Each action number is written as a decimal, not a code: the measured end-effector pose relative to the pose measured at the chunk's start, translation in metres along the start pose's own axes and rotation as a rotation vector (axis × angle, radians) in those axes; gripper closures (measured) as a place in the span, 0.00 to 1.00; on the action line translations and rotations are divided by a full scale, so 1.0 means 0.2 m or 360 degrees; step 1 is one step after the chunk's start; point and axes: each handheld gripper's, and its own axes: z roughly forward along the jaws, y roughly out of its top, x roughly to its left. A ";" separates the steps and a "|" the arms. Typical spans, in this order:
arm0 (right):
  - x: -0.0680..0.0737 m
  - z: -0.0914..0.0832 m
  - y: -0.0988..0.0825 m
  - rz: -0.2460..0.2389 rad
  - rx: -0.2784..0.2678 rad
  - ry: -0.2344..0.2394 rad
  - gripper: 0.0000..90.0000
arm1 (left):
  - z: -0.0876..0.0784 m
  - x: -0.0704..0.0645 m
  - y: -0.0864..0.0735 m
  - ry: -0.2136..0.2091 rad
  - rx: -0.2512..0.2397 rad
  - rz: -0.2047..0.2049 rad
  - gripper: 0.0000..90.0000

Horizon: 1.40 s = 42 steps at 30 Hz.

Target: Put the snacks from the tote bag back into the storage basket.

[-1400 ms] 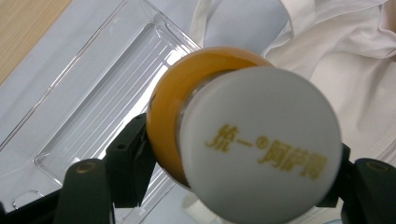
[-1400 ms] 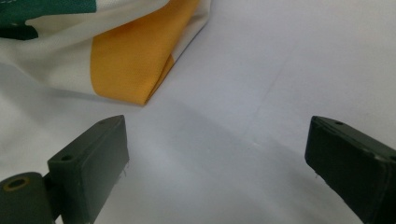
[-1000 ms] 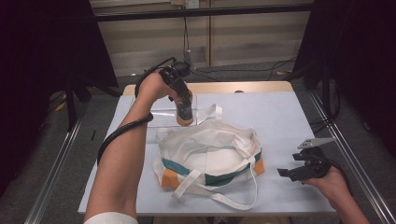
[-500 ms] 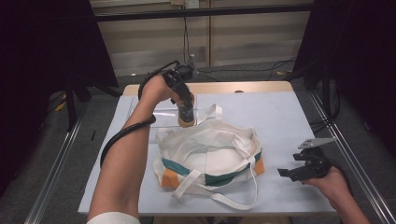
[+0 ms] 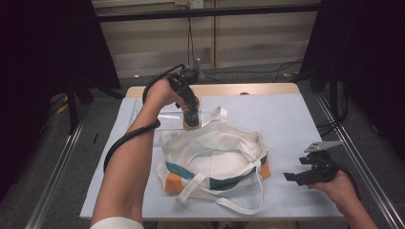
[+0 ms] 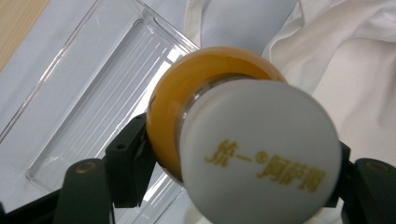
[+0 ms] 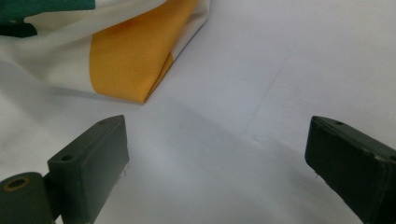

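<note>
- A person is working at a table (image 5: 296,119) covered in pale blue, holding a two-jaw claw in each hand.
- The left claw (image 5: 192,119) is reaching to the far left part of the table, and its jaws are clamping a bottle (image 6: 224,121) by the neck, just under the cap.
- The bottle is hanging over the near edge of a clear plastic tray (image 6: 88,107), beside the far rim of a tote bag (image 5: 215,157) lying mid-table.
- The bottle is looking amber-orange and rounded, with a wide white cap (image 6: 259,158) carrying gold printed characters. Its lower half is sitting out of sight behind the cap.
- The right claw (image 5: 305,172) is resting near the table's right front corner, its jaws standing wide apart with nothing between them, pointing toward the bag's orange corner (image 7: 135,60).
- Risk: the grip is sitting high on a smooth, rounded bottle, so it could be swinging or slipping out if the hand tilts quickly.
- Risk: the bag's mouth is looking slack and partly collapsed, with straps (image 5: 224,202) trailing toward the front edge. The bottle could be catching on the rim or a strap and toppling outside.
- Risk: the light tray could be getting knocked toward the far edge if the bottle is dragging across it.
</note>
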 end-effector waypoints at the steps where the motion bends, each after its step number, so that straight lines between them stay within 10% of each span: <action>1: 0.00 0.00 0.00 0.0003 -0.0001 0.0003 0.07 | 0.00 0.00 0.00 0.0006 -0.0003 0.0013 0.34; 42: 0.01 0.01 0.00 -0.0010 0.0008 0.0022 0.07 | 0.09 0.00 -0.01 -0.0001 0.0010 0.0014 0.34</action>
